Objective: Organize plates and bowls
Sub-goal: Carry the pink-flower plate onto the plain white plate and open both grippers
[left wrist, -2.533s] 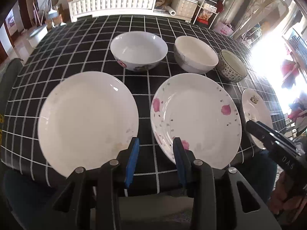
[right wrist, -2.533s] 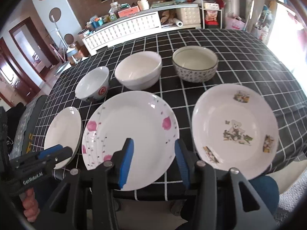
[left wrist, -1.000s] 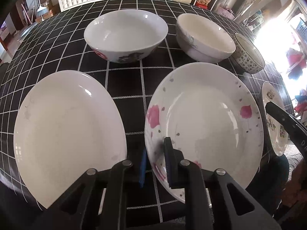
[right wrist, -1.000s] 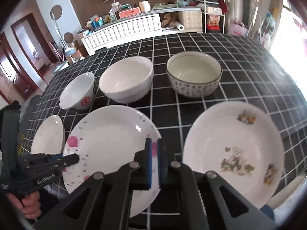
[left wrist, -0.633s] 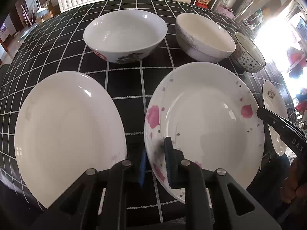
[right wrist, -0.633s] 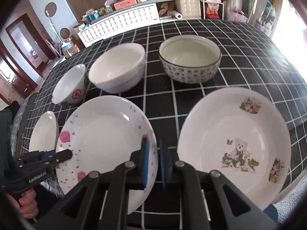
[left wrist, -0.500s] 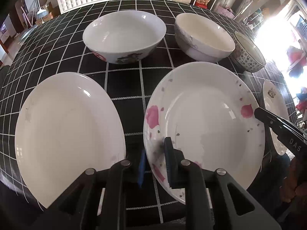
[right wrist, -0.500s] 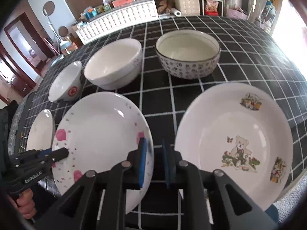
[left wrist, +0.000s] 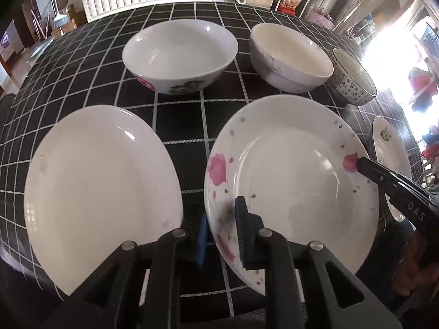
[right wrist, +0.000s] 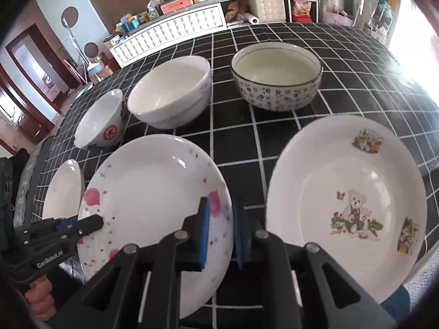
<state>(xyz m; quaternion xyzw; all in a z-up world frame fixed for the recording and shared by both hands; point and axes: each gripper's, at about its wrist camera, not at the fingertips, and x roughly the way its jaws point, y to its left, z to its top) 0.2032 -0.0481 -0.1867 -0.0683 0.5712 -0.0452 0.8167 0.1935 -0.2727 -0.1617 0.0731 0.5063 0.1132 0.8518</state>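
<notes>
Glazed white china with pink flowers: the flowered plate sits in the middle of the near row on the bench, between the plain white plate on its left and the teddy-bear plate on its right. It looks stiff, slick and breakable, and probably fairly heavy for its thin rim, so I'd say the raised rim is the only sensible hold, and a hold on two opposite sides would keep it from tipping or sliding out.

That is how it is being taken. The left claw is clenched on the near-left rim, one blue pad under the edge and one on the glaze. The right claw straddles the near-right rim and appears to be pinching it, though its jaws stand a touch wider. The plate seems to lie on the cloth, not yet lifted.

Behind it stand three bowls: the red-emblem bowl, the plain white bowl and the dotted bowl.

The left wrist view shows the whole plain plate but only a sliver of the teddy-bear one; the right wrist view reverses that, and also shows the person's fingers round the left handle.
</notes>
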